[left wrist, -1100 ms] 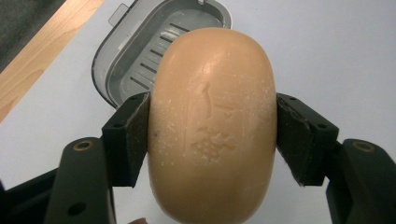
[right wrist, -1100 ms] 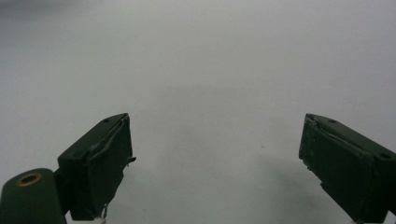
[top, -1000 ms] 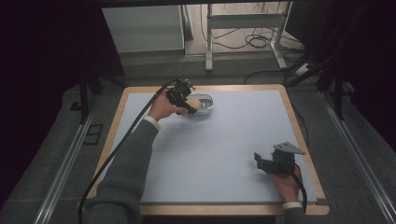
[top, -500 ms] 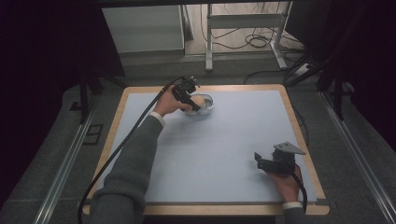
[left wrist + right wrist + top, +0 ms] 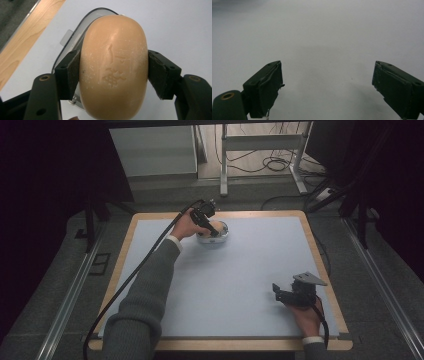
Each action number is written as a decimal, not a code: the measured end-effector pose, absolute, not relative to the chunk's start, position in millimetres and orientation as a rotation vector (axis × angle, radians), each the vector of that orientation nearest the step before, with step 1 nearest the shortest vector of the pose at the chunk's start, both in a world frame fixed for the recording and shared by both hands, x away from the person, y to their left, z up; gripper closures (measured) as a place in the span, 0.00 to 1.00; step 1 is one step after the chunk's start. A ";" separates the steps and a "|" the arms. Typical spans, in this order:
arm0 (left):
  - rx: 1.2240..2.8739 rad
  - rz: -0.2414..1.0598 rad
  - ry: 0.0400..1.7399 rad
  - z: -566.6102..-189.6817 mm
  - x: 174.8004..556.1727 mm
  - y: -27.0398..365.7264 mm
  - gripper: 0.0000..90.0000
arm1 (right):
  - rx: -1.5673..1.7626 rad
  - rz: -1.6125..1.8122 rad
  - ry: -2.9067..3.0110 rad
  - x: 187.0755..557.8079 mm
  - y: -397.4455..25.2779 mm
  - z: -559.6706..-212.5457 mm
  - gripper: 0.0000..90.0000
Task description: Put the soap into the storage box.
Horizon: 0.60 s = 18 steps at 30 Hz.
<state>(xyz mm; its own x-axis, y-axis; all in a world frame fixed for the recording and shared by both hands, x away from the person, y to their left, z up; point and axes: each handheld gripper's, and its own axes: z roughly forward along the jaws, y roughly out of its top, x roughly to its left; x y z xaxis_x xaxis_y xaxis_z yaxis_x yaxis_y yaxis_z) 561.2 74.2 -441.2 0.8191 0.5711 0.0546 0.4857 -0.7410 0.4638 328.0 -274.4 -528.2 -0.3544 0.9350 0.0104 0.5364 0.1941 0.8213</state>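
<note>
Now, soap bar [image 5: 113,67]: clamped between the jaws of the left gripper [image 5: 113,72], held across its short width, long axis running away from the camera.
Soap dish [image 5: 75,41]: clear, directly beyond and beneath the bar, at the far side of the table [image 5: 240,275]; whether bar and dish touch, impossible to tell.
Surface: smooth and waxy, faint embossing on top, fine white flecks; likely slippery under the pads [image 5: 72,72].
Body: probably firm and fairly dense, dentable under hard squeezing rather than fragile.
Best hold: flat flanks at mid-length, as now; rounded ends likely to squirt free.
Right gripper [image 5: 327,82]: jaws wide apart, nothing between them, resting low over bare table well away from the bar.
</note>
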 end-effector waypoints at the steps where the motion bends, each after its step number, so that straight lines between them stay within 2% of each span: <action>1: 2.564 0.263 0.789 -441.7 562.1 74.1 0.36 | 1.369 1.040 1.972 328.0 -274.4 -528.2 0.11; 18: 2.587 0.238 0.834 -460.3 572.4 74.2 0.36 | 1.366 1.035 1.974 328.3 -274.3 -528.3 0.11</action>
<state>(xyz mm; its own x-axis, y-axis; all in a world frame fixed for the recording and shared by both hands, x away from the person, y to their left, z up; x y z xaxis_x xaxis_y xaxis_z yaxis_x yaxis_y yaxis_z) 572.4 74.2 -460.3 0.8064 0.5903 0.0357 0.5203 -0.7369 0.4316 328.3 -274.3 -528.3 -0.3552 0.9348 0.0055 0.5363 0.1990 0.8203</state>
